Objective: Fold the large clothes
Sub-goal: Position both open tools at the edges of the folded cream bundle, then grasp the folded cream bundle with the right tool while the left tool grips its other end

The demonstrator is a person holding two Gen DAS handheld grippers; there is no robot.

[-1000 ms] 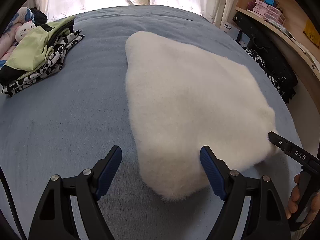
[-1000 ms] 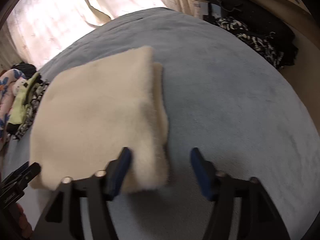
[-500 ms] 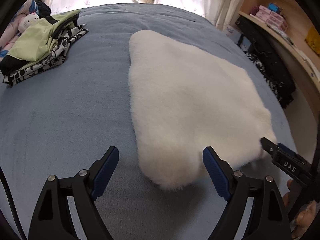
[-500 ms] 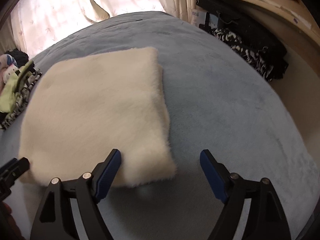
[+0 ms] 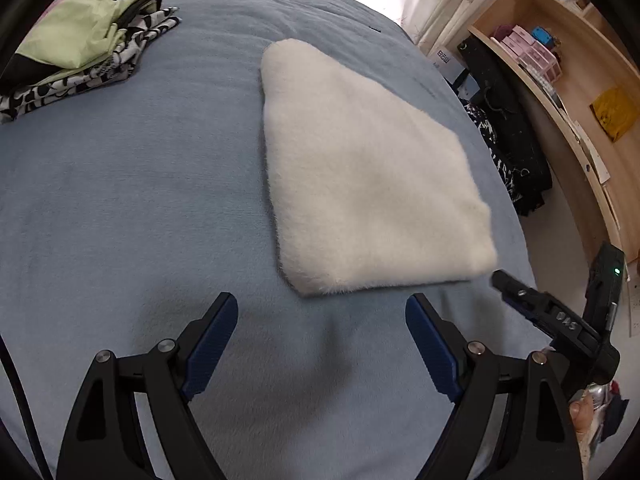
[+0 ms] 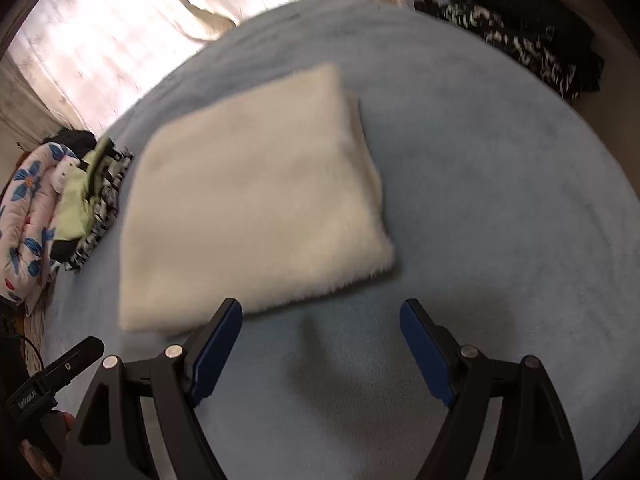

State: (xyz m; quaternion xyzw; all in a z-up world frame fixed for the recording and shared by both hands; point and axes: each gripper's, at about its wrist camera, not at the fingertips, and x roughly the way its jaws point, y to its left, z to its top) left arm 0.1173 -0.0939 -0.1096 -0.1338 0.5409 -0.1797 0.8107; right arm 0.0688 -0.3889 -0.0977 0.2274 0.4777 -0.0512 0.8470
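A folded white fluffy garment (image 5: 360, 176) lies flat on the blue bed cover (image 5: 132, 208); it also shows in the right wrist view (image 6: 252, 204). My left gripper (image 5: 320, 320) is open and empty, just short of the garment's near edge and not touching it. My right gripper (image 6: 320, 324) is open and empty, hovering just short of the garment's near right corner. The right gripper also shows at the lower right of the left wrist view (image 5: 520, 292). The left gripper's tip shows at the lower left of the right wrist view (image 6: 80, 356).
A stack of folded clothes, green on black-and-white (image 5: 84, 44), sits at the bed's far left. A floral pillow (image 6: 28, 216) lies beside it. A wooden shelf (image 5: 568, 92) and dark clothes (image 5: 508, 136) stand right of the bed. Curtains (image 6: 104, 40) hang behind.
Both grippers have drawn back from the garment's near edge, which earlier lay between their fingers. The garment stays folded on the bed.
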